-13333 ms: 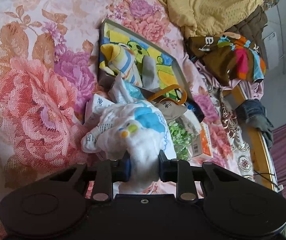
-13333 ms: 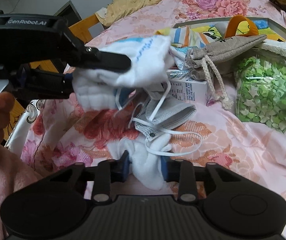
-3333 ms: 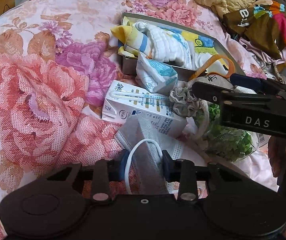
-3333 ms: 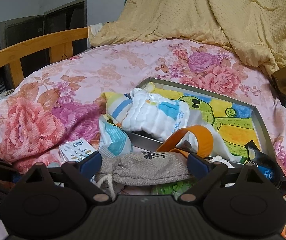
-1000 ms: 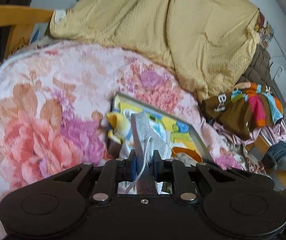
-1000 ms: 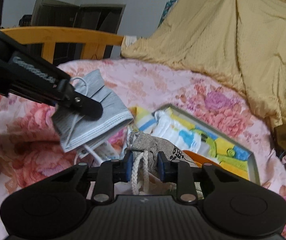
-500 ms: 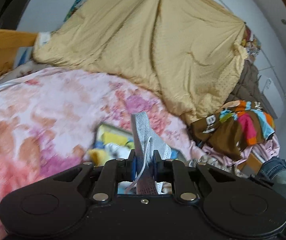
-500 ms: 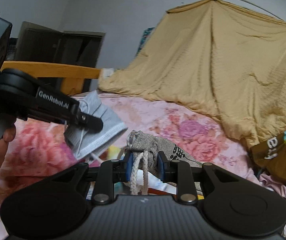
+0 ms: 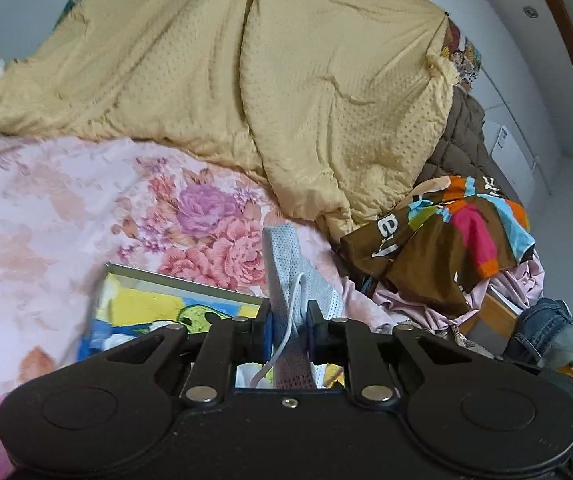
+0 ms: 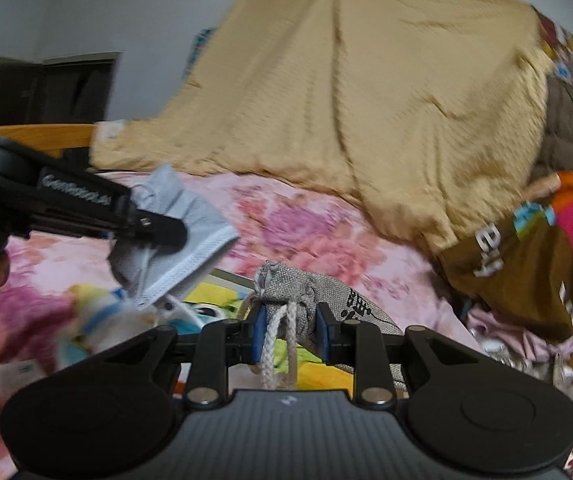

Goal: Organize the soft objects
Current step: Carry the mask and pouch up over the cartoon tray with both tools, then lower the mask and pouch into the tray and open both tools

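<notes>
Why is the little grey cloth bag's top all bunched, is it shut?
Shut. The grey woven drawstring pouch has its neck gathered tight, white cord hanging down.

Soft, even daylight; right wrist view is motion-blurred, worst at lower left; fisheye bends and darkens the frame corners

The left gripper (image 9: 288, 322) clamps a grey face mask (image 9: 292, 280), held above the tray (image 9: 174, 280) on the floral bedspread (image 9: 66, 208).

Showing: one mask (image 9: 286, 268), one pouch (image 10: 306, 292), one tray (image 9: 182, 280), one yellow blanket (image 9: 286, 80), two grippers (image 9: 289, 320) (image 10: 289, 330).
</notes>
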A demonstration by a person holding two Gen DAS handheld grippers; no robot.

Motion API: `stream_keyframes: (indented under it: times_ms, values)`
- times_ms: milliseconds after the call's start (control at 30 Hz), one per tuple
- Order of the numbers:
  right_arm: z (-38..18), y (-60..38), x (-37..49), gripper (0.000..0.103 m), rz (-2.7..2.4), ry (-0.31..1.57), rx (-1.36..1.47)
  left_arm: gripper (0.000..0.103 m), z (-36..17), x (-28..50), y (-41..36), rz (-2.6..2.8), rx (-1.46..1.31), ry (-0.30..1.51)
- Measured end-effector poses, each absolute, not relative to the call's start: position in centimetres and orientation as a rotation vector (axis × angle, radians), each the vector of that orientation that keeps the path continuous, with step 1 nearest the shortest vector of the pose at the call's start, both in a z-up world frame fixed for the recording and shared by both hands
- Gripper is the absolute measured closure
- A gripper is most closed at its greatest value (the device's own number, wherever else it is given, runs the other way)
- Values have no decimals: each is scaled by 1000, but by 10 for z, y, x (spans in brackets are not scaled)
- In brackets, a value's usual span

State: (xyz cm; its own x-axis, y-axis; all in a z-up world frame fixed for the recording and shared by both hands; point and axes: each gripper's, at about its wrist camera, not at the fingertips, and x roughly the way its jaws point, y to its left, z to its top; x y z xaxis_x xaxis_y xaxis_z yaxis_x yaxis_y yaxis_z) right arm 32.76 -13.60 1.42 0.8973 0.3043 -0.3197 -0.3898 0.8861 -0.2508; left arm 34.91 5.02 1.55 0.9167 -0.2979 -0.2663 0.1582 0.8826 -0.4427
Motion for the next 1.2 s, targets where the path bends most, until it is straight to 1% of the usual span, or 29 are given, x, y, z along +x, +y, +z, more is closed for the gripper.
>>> stream_keyframes:
  times_ms: [200, 367, 767, 967, 1100, 1200]
  values:
    - [4, -154, 372, 75, 318, 348, -245, 86, -8, 397, 48, -251, -427, 417]
    - [-9, -152, 393, 75, 310, 406, -228, 86, -29, 412, 56, -235, -440, 477]
    - [-33, -136, 407, 73, 339, 534, -266, 84, -48, 427, 56, -197, -378, 623]
    - [-35, -135, 406, 71, 350, 560, -257, 82, -51, 428, 55, -176, -351, 641]
    - [-36, -135, 406, 70, 353, 570, -258, 79, -51, 428, 53, -178, -343, 651]
    - [-37, -134, 407, 67, 354, 575, -259, 79, -51, 428, 52, -176, -338, 653]
